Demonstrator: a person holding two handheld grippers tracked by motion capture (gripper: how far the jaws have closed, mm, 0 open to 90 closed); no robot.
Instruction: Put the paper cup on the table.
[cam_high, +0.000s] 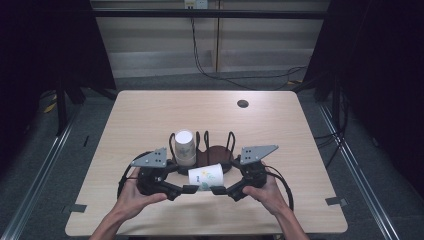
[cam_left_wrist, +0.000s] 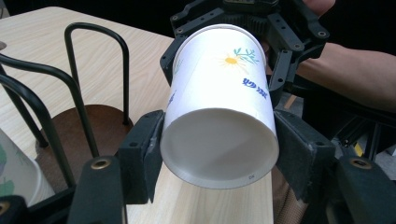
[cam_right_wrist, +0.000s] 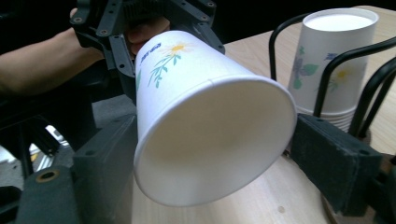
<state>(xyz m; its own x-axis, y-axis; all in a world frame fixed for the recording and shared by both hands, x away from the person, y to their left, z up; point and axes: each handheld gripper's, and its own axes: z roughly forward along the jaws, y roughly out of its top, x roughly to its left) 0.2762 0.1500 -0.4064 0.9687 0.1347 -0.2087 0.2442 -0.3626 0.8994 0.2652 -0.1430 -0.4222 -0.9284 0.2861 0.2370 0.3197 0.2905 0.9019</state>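
A white paper cup (cam_high: 205, 176) printed with flowers lies on its side in the air, between my two grippers and just above the table's near edge. My left gripper (cam_high: 192, 189) is shut on the cup's narrow base end (cam_left_wrist: 219, 140), one pad on each side. My right gripper (cam_high: 218, 190) faces it from the other side. Its jaws stand wide, and their pads touch both sides of the cup's wide mouth end (cam_right_wrist: 210, 140). In the left gripper view, the right gripper (cam_left_wrist: 224, 56) shows at the cup's far end.
Just behind the held cup is a black wire cup rack (cam_high: 216, 150) on a round brown base. A stack of upturned paper cups (cam_high: 184, 148) stands in its left side. A small round hole (cam_high: 243, 103) sits near the table's far edge.
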